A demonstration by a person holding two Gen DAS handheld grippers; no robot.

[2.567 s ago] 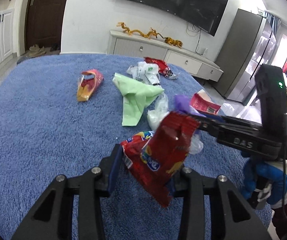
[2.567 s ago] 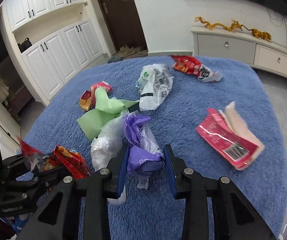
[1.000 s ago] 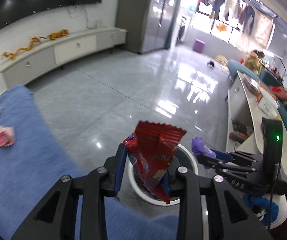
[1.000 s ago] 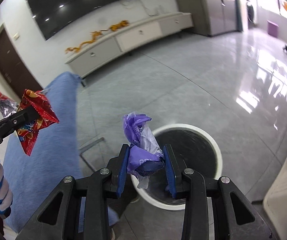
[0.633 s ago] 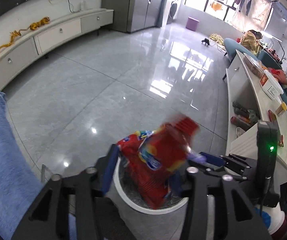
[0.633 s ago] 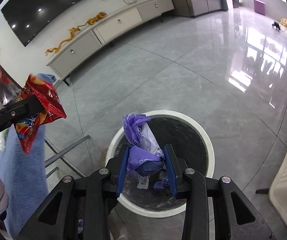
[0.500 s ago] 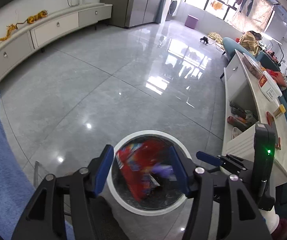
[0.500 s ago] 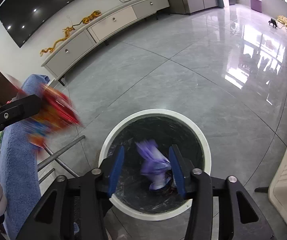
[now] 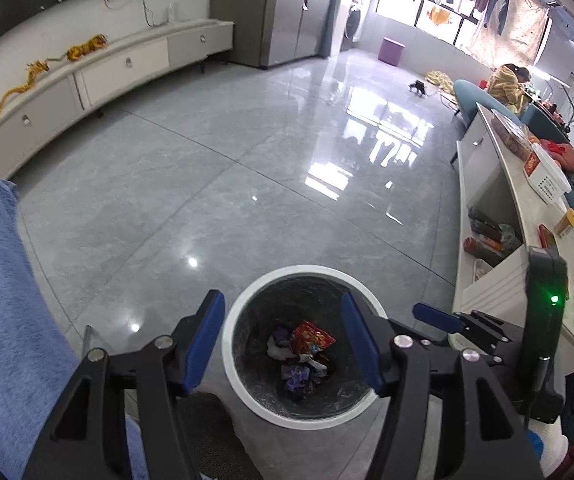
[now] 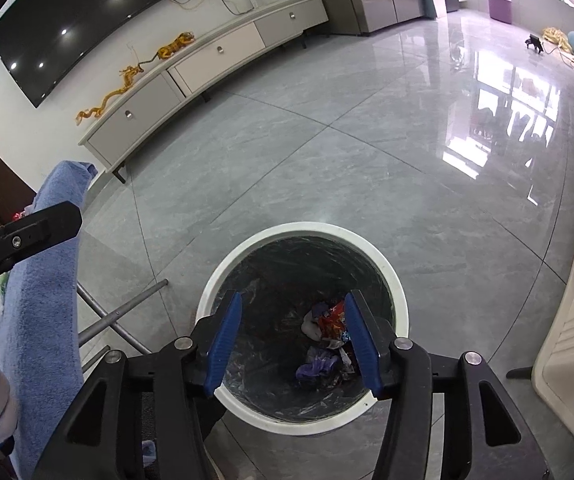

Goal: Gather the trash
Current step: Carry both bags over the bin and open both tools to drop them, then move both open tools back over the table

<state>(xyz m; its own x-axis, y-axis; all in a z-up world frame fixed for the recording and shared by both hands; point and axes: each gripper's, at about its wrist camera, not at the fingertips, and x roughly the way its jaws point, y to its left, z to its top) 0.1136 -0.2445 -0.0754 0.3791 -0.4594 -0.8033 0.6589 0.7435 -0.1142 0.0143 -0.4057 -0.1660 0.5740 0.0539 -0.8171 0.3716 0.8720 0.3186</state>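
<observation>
Both pairs of blue-padded fingers are spread wide with nothing between them: the left gripper [image 9: 283, 340] and the right gripper [image 10: 293, 338] hang side by side above the round white-rimmed trash bin [image 9: 247, 392] with its dark liner. At the bin's bottom lie the red crinkled snack wrapper [image 9: 311, 338] and the crumpled purple plastic bag [image 9: 297, 376], close together among other scraps. A blue fleece cloth [image 9: 3, 300] borders the grey tiled floor [image 9: 247, 160] on the left

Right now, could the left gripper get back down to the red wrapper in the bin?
Probably yes: the left gripper is open right above the bin, and the red wrapper lies uncovered on top, though deep inside.
</observation>
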